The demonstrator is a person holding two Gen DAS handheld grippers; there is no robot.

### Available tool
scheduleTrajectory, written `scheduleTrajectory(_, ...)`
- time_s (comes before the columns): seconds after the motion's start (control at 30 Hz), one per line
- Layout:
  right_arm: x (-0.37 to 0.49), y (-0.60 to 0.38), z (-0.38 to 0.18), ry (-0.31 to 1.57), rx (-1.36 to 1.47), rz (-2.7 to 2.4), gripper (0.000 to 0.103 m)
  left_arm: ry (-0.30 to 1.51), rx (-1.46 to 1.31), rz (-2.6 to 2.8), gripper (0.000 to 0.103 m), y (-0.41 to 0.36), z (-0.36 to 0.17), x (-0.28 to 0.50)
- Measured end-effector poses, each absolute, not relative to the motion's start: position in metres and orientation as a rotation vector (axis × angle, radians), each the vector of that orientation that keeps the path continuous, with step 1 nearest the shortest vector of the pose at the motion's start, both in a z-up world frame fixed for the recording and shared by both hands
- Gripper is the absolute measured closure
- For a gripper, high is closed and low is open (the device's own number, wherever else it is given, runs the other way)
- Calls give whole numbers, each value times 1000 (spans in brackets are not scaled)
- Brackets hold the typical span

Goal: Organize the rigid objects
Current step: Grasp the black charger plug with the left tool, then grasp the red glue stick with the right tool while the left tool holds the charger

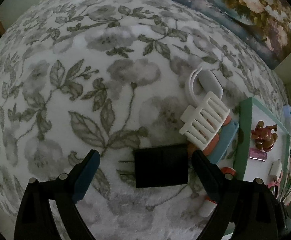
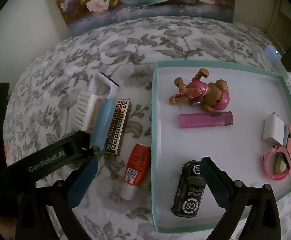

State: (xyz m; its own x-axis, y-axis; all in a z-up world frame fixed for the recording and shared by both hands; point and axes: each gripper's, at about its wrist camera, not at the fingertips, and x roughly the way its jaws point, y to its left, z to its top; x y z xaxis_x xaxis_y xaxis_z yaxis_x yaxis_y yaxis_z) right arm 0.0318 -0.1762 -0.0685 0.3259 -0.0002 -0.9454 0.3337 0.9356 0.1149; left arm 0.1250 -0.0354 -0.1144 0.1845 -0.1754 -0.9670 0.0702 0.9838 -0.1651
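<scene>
My left gripper is open just above a black plug adapter that lies between its fingers on the flowered cloth. A white slotted holder, a white peeler and a blue bar lie beyond it. My right gripper is open and empty over the left edge of the teal-rimmed white tray. The tray holds a black toy car, a brown and pink toy dog, a pink lighter, a white charger and a pink carabiner.
A red and white glue tube and a gold-patterned box lie left of the tray. The left gripper body reaches in from the left. A flower painting leans at the back.
</scene>
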Motion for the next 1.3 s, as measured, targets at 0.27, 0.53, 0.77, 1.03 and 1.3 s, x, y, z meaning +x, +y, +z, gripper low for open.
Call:
scheduleTrajectory(0.27,31,-176,-70,1233,306,-229,0,1399,-87,-158,11,-28,-120,117)
scheduleTrajectory(0.53,31,-178,-72,1241,304,-241,0,1420,-113,-195,34,-25,-121,111)
scheduleTrajectory(0.77,31,-176,-71,1235,294,-234,0,1430,-117,-186,34,-22,-119,108)
scheduleTrajectory(1.03,32,-164,-63,1197,241,-208,0,1398,-148,-146,34,-1,-106,113)
scheduleTrajectory(1.3,33,-157,-57,1160,250,-135,11,1377,-178,-127,34,16,-93,114)
